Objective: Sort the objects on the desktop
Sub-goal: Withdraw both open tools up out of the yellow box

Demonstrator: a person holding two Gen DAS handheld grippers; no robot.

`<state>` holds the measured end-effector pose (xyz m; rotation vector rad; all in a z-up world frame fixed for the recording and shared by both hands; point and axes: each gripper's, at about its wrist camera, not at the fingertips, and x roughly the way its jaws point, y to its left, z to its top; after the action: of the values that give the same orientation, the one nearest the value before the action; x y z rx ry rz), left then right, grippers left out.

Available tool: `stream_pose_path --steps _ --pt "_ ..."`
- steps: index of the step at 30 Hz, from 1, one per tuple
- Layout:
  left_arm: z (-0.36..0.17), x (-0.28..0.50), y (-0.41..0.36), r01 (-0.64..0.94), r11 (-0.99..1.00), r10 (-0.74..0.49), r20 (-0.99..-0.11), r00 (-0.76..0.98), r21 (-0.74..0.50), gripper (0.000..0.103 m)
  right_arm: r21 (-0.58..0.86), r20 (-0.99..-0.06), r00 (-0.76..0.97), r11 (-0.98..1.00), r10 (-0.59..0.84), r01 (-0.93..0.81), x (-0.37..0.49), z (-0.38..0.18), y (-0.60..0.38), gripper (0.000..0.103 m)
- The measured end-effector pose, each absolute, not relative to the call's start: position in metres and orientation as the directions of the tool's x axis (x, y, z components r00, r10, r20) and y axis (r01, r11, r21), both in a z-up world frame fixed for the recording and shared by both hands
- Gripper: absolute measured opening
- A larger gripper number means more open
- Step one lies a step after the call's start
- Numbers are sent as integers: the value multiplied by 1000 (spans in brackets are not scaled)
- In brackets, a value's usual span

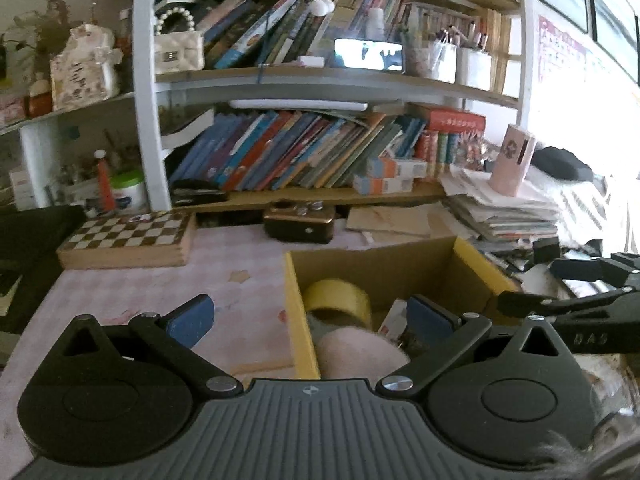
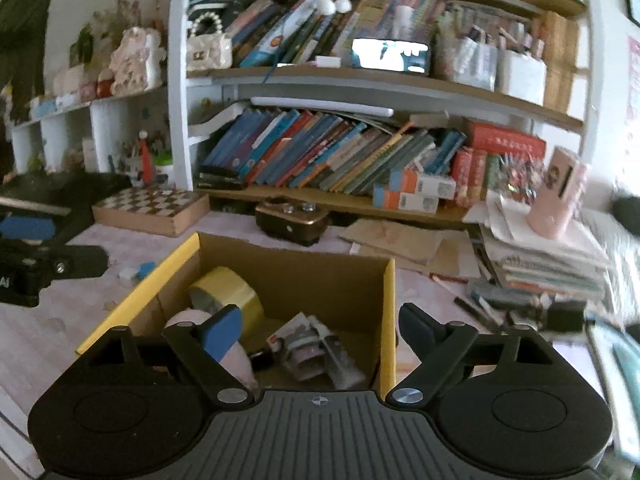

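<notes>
cardboard box (image 2: 338,270): held tape (image 2: 226,294), pink pouch (image 1: 360,350), packets (image 2: 310,346)
left gripper (image 1: 310,318): jaws apart, empty
right gripper (image 2: 320,330): jaws apart, empty

I noted a brown cardboard box (image 2: 340,276) with yellow-edged walls. Inside it lay a yellow tape roll (image 2: 230,294) and a pale pink fuzzy item (image 1: 360,350). A brown-and-white chequered board (image 1: 128,236) sat at the far left of the pink desk surface (image 1: 132,296). Gripper pads (image 1: 192,320) were blue.

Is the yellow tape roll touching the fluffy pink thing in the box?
Cannot tell. In the right wrist view the yellow tape roll sits right behind the fluffy pink thing, but a blue gripper pad hides where they would meet.
</notes>
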<state>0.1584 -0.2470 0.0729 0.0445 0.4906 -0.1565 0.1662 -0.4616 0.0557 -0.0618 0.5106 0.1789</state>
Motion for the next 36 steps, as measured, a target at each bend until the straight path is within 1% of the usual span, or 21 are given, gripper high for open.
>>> stream_pose_path --steps 4,10,20,27,36 --pt "67 142 -239 143 990 -118 -475 872 17 103 20 -494 859 990 132 -141 153 48 -461 88" --pt "53 119 -225 122 992 -122 -487 865 -31 103 55 -532 840 994 112 -98 125 31 -451 88" --pt "23 90 -192 107 993 -119 -557 822 -53 103 66 -603 795 998 56 -20 77 7 -413 88" --pt "7 77 -174 172 982 -181 -627 758 -75 103 49 -651 759 999 23 12 55 -3 -385 88" --pt "6 63 -146 214 974 -215 -634 743 -79 103 40 -654 756 999 7 26 35 0 -349 88"
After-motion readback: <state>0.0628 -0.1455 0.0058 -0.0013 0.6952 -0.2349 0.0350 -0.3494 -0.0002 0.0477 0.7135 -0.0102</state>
